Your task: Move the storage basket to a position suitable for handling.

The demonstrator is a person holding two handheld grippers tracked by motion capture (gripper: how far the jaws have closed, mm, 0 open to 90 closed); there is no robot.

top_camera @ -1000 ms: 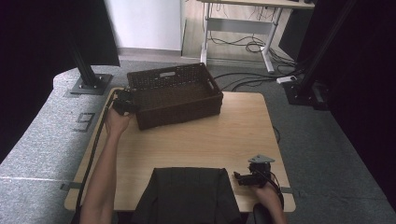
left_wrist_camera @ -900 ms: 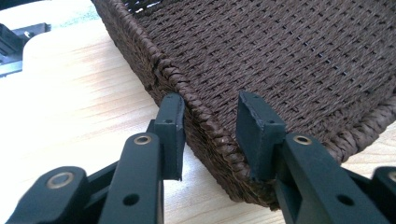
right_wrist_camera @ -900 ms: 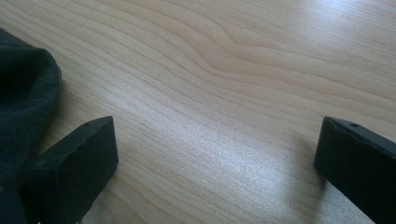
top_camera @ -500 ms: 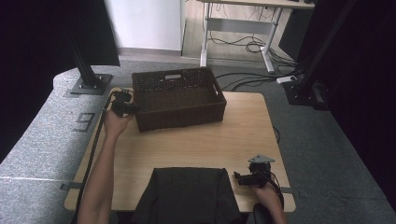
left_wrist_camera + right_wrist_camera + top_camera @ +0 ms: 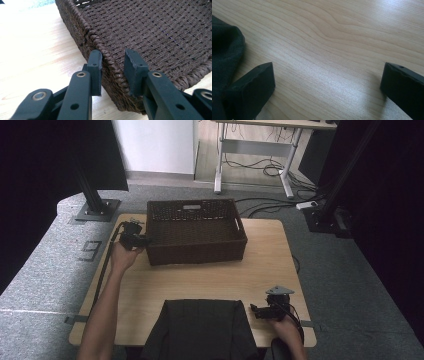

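Two grippers are under my control at a light wooden table. Nearest to me, a dark folded cloth lies at the table's near edge. Just right of it, my right gripper rests low over bare wood, jaws spread wide with nothing between them; in the right gripper view the cloth's edge sits beside one jaw. Farther out, my left gripper is at the left end wall of a dark brown wicker basket. In the left gripper view its jaws straddle the woven rim, one outside the wall and one inside, having just closed onto it. The basket stands on the table's far half.
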